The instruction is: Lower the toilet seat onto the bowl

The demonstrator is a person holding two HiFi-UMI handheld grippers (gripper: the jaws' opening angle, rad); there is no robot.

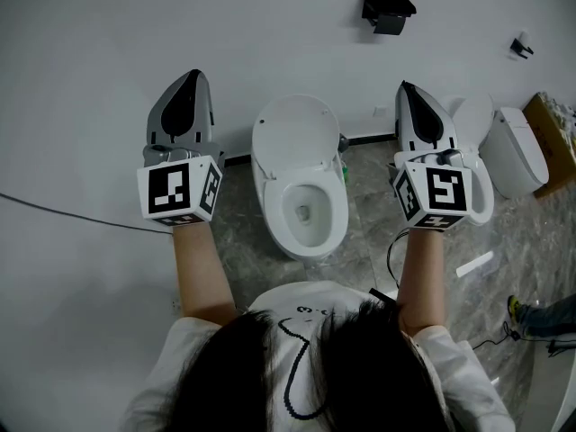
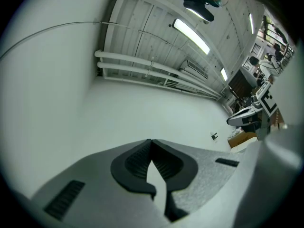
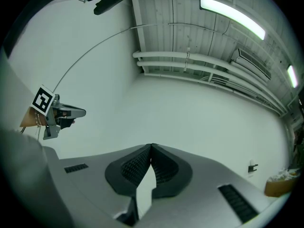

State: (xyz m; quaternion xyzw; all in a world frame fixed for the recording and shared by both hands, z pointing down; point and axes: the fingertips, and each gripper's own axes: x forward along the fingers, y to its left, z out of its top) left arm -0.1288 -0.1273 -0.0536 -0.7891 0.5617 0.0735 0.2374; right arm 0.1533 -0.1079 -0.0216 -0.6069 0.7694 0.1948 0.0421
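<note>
Between left tongs (image 1: pixel 191 76) and right tongs (image 1: pixel 404 87): toilet seat (image 1: pixel 295 133) raised, untouched | both clenched, empty

White toilet (image 1: pixel 300 176), prob. grey-marbled floor (image 1: pixel 371 216)

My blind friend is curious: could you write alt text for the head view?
Seen from above, a person holds the left gripper and the right gripper, both shut and empty, either side of a white toilet whose lid stands raised against the wall. Another toilet sits further right.
</note>
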